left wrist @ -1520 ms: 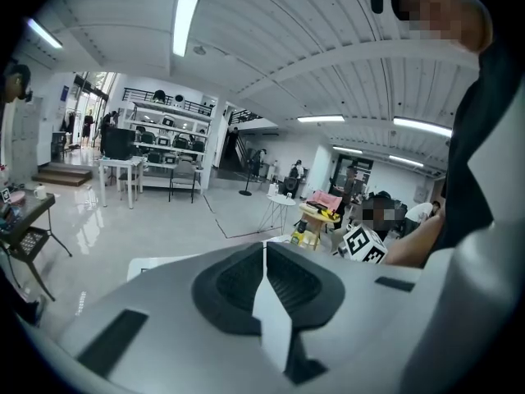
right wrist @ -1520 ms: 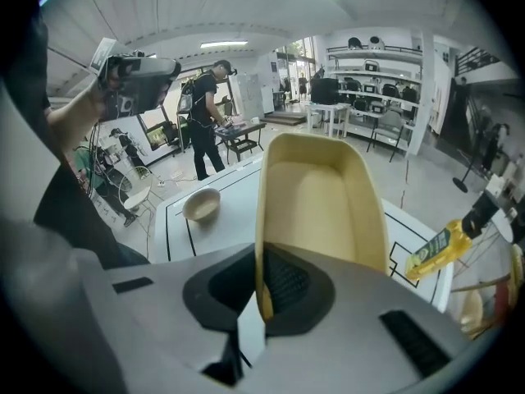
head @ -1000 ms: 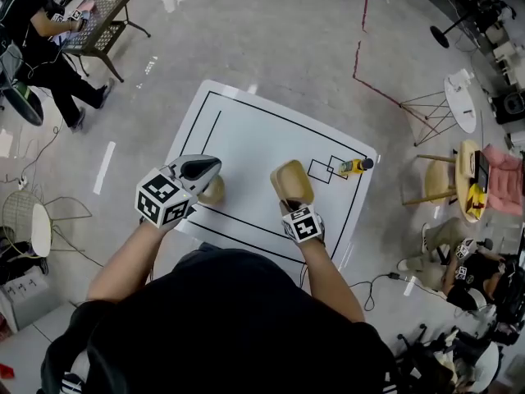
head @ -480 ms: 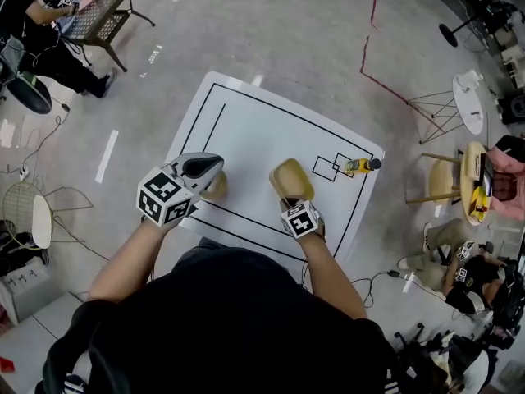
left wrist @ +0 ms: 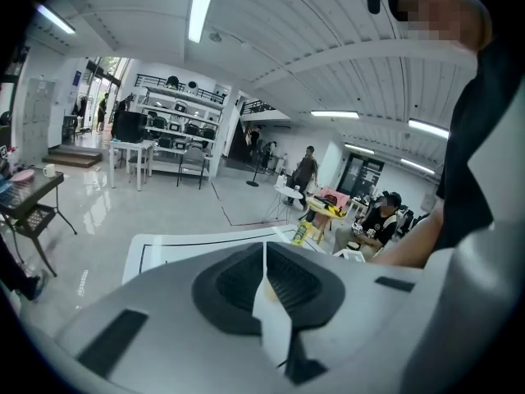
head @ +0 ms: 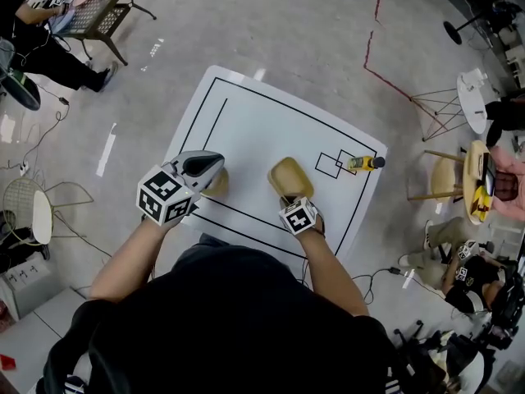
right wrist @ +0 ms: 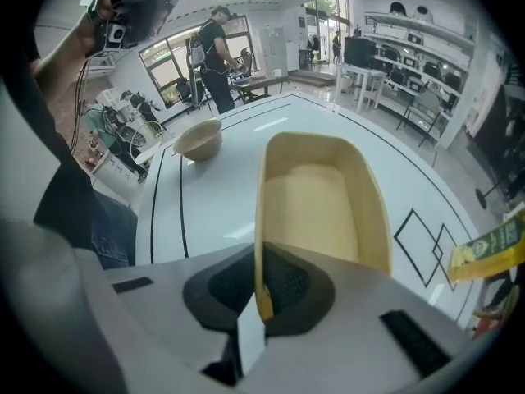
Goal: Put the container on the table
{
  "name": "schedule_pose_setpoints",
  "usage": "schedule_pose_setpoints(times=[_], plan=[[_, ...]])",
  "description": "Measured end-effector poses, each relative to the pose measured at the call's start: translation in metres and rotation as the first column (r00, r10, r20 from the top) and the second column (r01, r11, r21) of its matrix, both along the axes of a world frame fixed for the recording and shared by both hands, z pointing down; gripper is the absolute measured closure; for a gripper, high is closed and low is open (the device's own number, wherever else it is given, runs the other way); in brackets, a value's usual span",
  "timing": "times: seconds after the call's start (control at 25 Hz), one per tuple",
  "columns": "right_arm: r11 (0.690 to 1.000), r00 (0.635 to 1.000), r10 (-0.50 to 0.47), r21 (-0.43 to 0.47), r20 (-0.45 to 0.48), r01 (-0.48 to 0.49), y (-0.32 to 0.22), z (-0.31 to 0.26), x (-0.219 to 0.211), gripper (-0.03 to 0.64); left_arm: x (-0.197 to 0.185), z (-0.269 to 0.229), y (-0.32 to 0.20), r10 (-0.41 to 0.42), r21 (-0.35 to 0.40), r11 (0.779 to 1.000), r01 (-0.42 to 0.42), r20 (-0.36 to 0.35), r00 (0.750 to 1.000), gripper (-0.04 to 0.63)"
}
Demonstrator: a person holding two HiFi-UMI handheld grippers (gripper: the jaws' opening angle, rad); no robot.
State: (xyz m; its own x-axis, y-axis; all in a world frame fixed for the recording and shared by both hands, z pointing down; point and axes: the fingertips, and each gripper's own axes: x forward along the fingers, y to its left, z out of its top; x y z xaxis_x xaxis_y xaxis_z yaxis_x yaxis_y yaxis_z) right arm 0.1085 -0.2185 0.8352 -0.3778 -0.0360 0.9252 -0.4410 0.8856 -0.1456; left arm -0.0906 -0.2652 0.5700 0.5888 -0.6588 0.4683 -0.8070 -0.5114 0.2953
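Observation:
A tan rectangular container (head: 291, 178) hangs tilted over the white table (head: 254, 130), which is marked with black lines. My right gripper (head: 293, 202) is shut on the container's near rim (right wrist: 264, 298), and the tray (right wrist: 320, 199) stretches away from the jaws. Whether its far end touches the table (right wrist: 205, 195) I cannot tell. My left gripper (head: 199, 168) is shut and empty (left wrist: 264, 281), held high over the front left of the table. A round tan bowl (head: 216, 186) sits on the table below it; the bowl (right wrist: 199, 138) also shows in the right gripper view.
A yellow bottle (head: 361, 163) lies by two small drawn squares at the table's right edge. A black wire table (head: 98, 11) with a seated person stands far left. Chairs and a small round table (head: 472, 179) with seated people are at the right.
My right gripper has sunk a little toward the table with the container still in it. The left gripper has stayed where it was.

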Motion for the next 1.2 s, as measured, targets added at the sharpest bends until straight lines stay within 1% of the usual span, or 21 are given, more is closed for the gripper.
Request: schedule_pose_setpoints(times=[0.36,0.72,0.96,1.08,1.16,1.2], plan=[[0.999,0.998,-0.033,-0.015,-0.045,0.032,0.008,0.006,0.003,0.609,-0.009,0.001,0.008,-0.015,-0.003,1.000,0.015,0.008,1.000,0.577],[0.999,0.997,-0.045,-0.010,-0.062,0.045,0.010,0.010,0.001,0.609,-0.011,0.003,0.019,-0.020,-0.006,1.000,0.020,0.003,1.000,0.577],[0.998,0.992,-0.067,0.011,-0.103,0.069,0.014,0.014,0.001,0.609,-0.016,0.001,0.029,-0.029,-0.006,1.000,0.029,0.005,1.000,0.577],[0.997,0.990,-0.075,0.024,-0.116,0.078,0.016,0.014,-0.002,0.604,-0.019,0.000,0.033,-0.033,-0.005,0.999,0.033,0.005,0.999,0.577],[0.997,0.990,-0.071,0.028,-0.120,0.075,0.017,0.014,-0.002,0.592,-0.020,-0.001,0.034,-0.035,-0.003,0.999,0.035,0.005,0.999,0.577],[0.997,0.990,-0.068,0.031,-0.122,0.072,0.017,0.015,-0.003,0.573,-0.021,-0.002,0.035,-0.035,-0.001,0.999,0.035,0.005,0.999,0.577]])
